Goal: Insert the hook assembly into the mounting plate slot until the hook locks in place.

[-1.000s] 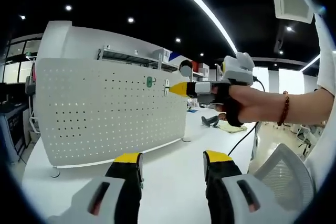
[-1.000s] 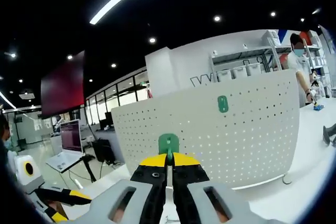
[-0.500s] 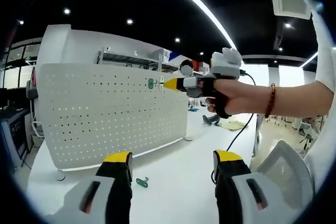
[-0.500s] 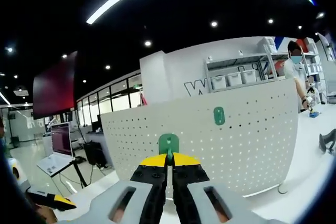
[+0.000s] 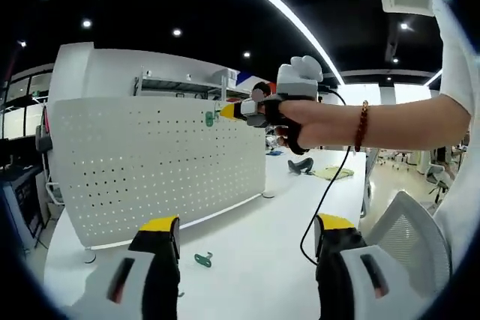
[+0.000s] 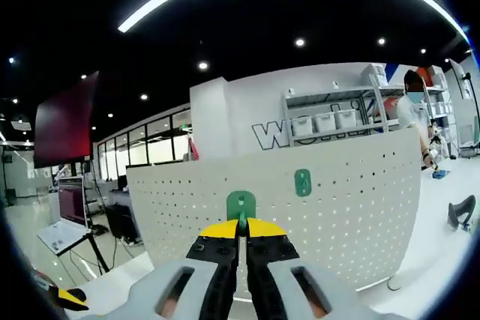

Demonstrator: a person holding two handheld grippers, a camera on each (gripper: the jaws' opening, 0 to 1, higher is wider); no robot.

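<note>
Pegboard [image 5: 161,166]: upright wall across the bench [image 5: 255,260], blocking passage behind. Bare bench open in front of it, except one green hook [image 5: 202,260] lying near its foot. A chair back [image 5: 405,237] crowds the bench's right edge.

An open-plan office or lab: a black ceiling with recessed spotlights and a long light strip [image 5: 277,5] at 12 o'clock, white shelving with bins [image 6: 330,118] at 1 o'clock, glass-walled rooms and a laptop [image 6: 64,234] at 9 o'clock, a mesh office chair [image 5: 409,234] at 4 o'clock.
</note>
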